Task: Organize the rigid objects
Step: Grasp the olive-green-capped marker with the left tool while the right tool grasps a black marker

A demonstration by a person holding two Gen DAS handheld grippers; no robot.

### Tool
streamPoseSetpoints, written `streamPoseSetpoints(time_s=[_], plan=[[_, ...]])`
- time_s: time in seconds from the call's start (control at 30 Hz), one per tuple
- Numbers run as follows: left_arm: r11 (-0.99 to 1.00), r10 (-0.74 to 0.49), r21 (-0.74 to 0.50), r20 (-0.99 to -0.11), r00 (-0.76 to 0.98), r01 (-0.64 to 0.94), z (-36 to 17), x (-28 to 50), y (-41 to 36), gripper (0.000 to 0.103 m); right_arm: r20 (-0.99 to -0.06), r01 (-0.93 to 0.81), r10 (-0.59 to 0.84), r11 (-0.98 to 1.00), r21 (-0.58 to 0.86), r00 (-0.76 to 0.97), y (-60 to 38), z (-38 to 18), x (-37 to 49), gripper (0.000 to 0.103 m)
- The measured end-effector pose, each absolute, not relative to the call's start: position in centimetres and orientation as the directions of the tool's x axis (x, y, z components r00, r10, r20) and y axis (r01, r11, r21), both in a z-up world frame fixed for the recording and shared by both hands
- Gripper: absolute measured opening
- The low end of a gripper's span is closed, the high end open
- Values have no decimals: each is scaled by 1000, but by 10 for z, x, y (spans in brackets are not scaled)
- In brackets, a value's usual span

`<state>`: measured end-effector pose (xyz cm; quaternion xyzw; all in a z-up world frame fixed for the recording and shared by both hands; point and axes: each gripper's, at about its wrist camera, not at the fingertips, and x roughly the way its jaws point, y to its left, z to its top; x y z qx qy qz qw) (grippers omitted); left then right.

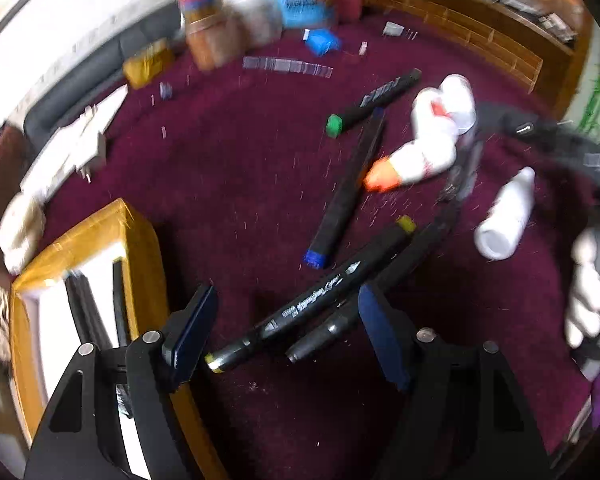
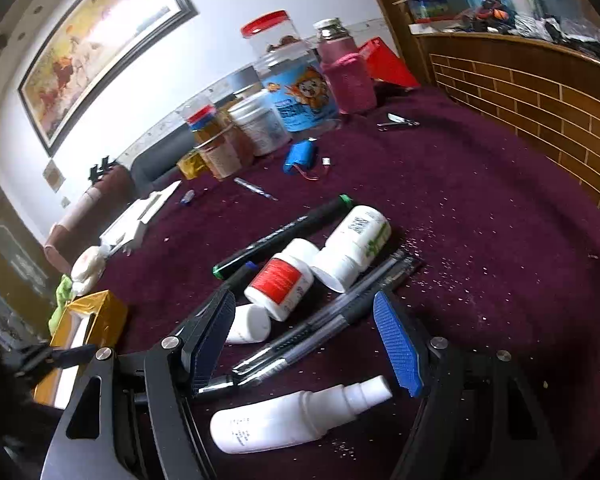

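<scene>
On the maroon cloth lie several markers, pens and white bottles. My left gripper [image 1: 286, 330] is open over a yellow-capped black marker [image 1: 312, 294] and a dark pen [image 1: 324, 334] that lie between its fingers. A blue-capped marker [image 1: 346, 196] and a green-capped marker [image 1: 374, 102] lie beyond. A gold box [image 1: 84, 280] with pens inside stands at the left. My right gripper [image 2: 304, 344] is open over two clear ballpoint pens [image 2: 320, 320]. A white spray bottle [image 2: 296, 416] lies below it. A red-label bottle [image 2: 280, 278] and a green-label bottle [image 2: 352, 248] lie ahead.
Jars, a blue tub [image 2: 304, 92] and a pink-sleeved bottle [image 2: 346, 72] stand at the table's back. A blue battery pack [image 2: 302, 156] lies near them. A wooden headboard [image 2: 540, 100] borders the right. The gold box also shows in the right wrist view [image 2: 88, 320].
</scene>
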<state>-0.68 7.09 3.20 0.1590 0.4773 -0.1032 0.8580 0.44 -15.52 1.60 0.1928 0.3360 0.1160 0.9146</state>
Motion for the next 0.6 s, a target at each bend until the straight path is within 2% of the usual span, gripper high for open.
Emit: streamPoseSetpoints(time_s=[0.07,0.1,0.2,0.3,0.43,0.6], plan=[[940,-35,143,-861,507,309,25,0,73,74,-566,-110,366,894,434,739,-150,16,2,67],[948,-70,90,-877,475,307,24,3,75,73,-565,-124,378,892,435,734,-148,16,1,67],[944,-201,-95,-924,326,315,9,0,77,81,-559,-142,400,883,447,726,-145,16,-1,67],[932,-181,-44,-917,356,360,9,-16,64,82,-558,-146,417,873,465,717,-146,14,-1,67],[881,-361,-225,-888,286,415,18,-32,55,81,-566,-137,422,868,477,708,-147,12,-1,67],[890,-414,-280,-826,383,360,35,-35,77,81,-570,-130,424,865,484,703,-149,10,0,67]])
